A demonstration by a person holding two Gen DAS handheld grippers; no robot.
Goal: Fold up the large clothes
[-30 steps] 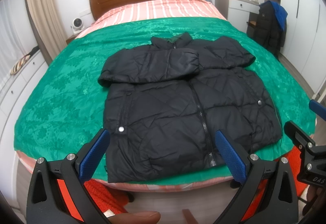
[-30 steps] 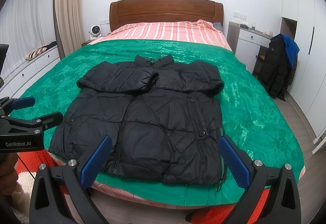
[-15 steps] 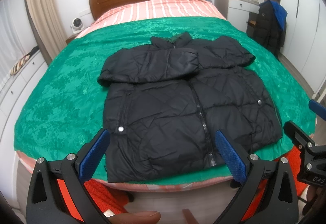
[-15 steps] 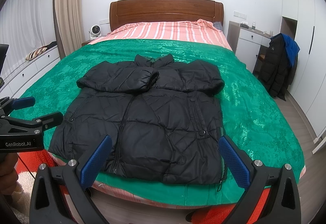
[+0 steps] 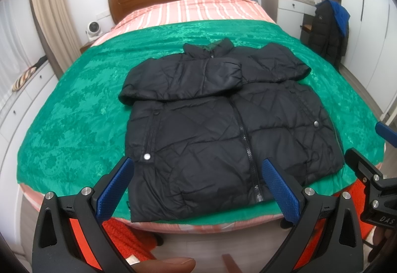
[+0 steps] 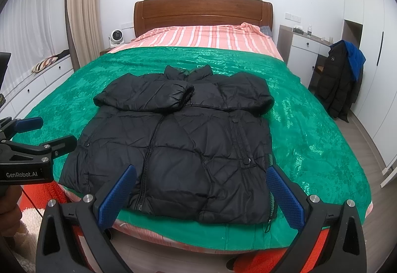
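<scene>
Black jacket (image 5: 223, 129) flat on green bedspread (image 5: 74, 124), sleeves folded across chest; left gripper (image 5: 198, 186) and right gripper (image 6: 201, 188) both spread wide, empty, short of hem.

A wooden headboard (image 6: 203, 10) stands behind the green bedspread (image 6: 310, 129). A small fan (image 6: 116, 37) sits left; a dark coat (image 6: 341, 79) hangs by the white desk (image 6: 304, 49).

One black puffer jacket (image 6: 178, 143), two hand-held grippers (image 6: 198, 188) (image 5: 196, 181), one bed (image 6: 310, 129), one small fan (image 6: 116, 37)
</scene>
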